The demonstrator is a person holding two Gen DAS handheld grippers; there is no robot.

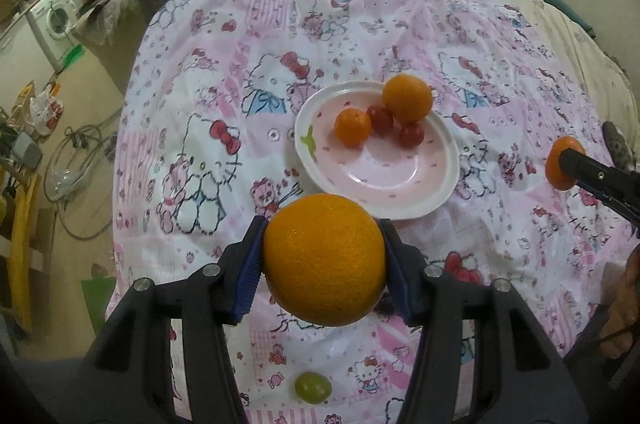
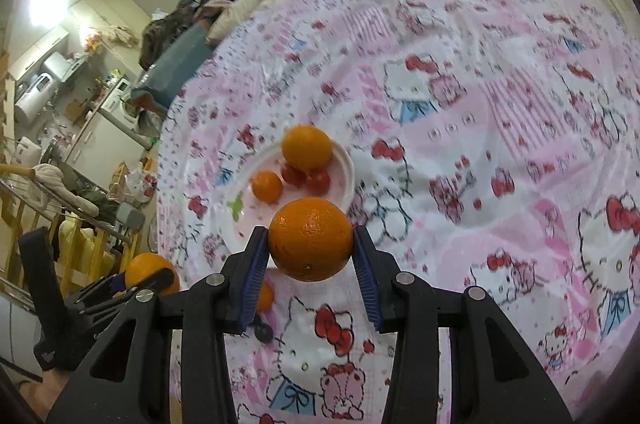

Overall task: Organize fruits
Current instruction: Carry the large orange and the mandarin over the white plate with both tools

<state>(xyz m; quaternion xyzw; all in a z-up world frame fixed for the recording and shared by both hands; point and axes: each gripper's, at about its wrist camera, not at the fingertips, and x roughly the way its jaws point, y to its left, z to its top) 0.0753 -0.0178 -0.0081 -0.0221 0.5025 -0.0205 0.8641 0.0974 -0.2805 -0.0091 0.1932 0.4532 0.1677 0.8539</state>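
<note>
My left gripper (image 1: pixel 324 260) is shut on a large orange (image 1: pixel 324 258), held above the cloth just short of the near rim of the pink plate (image 1: pixel 400 180). The plate holds a big orange (image 1: pixel 407 97), a small orange (image 1: pixel 352 126) and two red cherry tomatoes (image 1: pixel 380 118). My right gripper (image 2: pixel 310 242) is shut on another orange (image 2: pixel 310 238), to the right of the plate (image 2: pixel 344 160); it shows at the right edge of the left wrist view (image 1: pixel 562 163). A green grape (image 1: pixel 313 387) lies on the cloth below my left gripper.
The fruit sits on a pink Hello Kitty cloth (image 1: pixel 240 144) over a bed. A small orange fruit (image 2: pixel 265 297) and a dark berry (image 2: pixel 263 332) lie on the cloth under my right gripper. The bed edge drops to cluttered floor at left, with a washing machine (image 1: pixel 54 20).
</note>
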